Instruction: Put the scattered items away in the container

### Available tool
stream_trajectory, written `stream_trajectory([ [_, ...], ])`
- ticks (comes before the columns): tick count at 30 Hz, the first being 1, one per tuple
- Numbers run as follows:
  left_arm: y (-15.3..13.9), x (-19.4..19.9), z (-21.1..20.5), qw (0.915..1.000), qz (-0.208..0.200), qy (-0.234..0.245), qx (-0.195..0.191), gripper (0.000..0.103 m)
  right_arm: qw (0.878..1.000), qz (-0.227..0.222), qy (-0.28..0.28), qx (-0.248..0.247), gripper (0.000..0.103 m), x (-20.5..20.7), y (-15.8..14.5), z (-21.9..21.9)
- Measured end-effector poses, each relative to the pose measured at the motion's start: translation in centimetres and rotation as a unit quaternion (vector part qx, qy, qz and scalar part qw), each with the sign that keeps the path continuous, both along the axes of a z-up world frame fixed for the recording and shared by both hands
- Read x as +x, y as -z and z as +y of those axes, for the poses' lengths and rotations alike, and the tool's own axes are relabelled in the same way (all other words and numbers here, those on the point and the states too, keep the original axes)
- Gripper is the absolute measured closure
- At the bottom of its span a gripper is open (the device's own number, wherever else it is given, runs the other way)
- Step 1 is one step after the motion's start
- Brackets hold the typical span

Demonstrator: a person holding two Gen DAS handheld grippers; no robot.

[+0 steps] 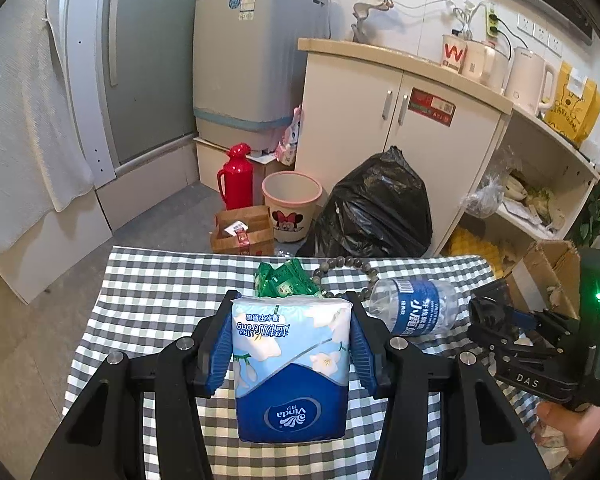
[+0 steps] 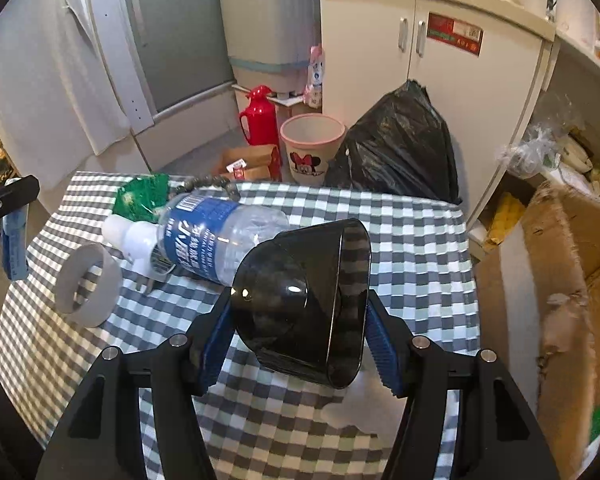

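My left gripper (image 1: 292, 300) is shut on a blue-and-white tissue pack (image 1: 292, 364), which stands upright between the blue pads over the checked tablecloth (image 1: 152, 304). Just beyond it lie green sachets (image 1: 284, 280), a bead bracelet (image 1: 340, 268) and a clear water bottle (image 1: 416, 308) on its side. My right gripper (image 2: 299, 304) is shut on a dark translucent bowl (image 2: 284, 264) tipped on its side. A cardboard box (image 2: 560, 280) stands open off the table's right edge. The bottle (image 2: 220, 236), a grey tape roll (image 2: 88, 288) and a white plug (image 2: 140, 248) lie to the bowl's left.
On the floor past the table stand a black rubbish bag (image 1: 376, 208), a pink bin (image 1: 292, 204), a red flask (image 1: 236, 176) and a brown paper bag (image 1: 244, 236). A white cabinet (image 1: 400, 120) and open shelves (image 1: 540, 192) stand at the right. A hand (image 1: 568, 420) holds the right gripper.
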State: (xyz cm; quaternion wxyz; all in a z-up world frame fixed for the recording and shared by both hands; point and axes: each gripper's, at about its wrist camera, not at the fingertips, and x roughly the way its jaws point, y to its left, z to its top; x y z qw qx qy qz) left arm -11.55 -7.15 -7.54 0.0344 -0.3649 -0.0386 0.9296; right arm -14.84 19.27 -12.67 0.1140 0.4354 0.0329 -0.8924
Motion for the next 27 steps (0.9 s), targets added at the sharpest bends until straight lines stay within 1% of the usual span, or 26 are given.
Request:
stream_trajectory([
  [4, -1.1, 1.0, -0.1, 0.9999, 0.013, -0.010, 0.000, 0.051, 1.000, 0.023, -0.002, -0.011, 0.042, 1.3, -1.8, 0.0],
  [13, -3.5, 3.4, 0.5, 0.9992, 0.038, -0.008, -0.010, 0.051, 0.997, 0.074, -0.014, -0.030, 0.042, 4.9, -6.5, -0.8],
  [20, -5.6, 5.6, 1.1, 0.9978, 0.061, -0.014, -0.023, 0.051, 0.994, 0.104, -0.020, -0.035, 0.042, 7.9, -9.0, -1.0],
  [27, -7.3, 7.8, 1.7, 0.9963, 0.079, -0.018, -0.027, 0.051, 0.991, 0.128, -0.020, -0.041, 0.042, 10.3, -11.2, -0.8],
])
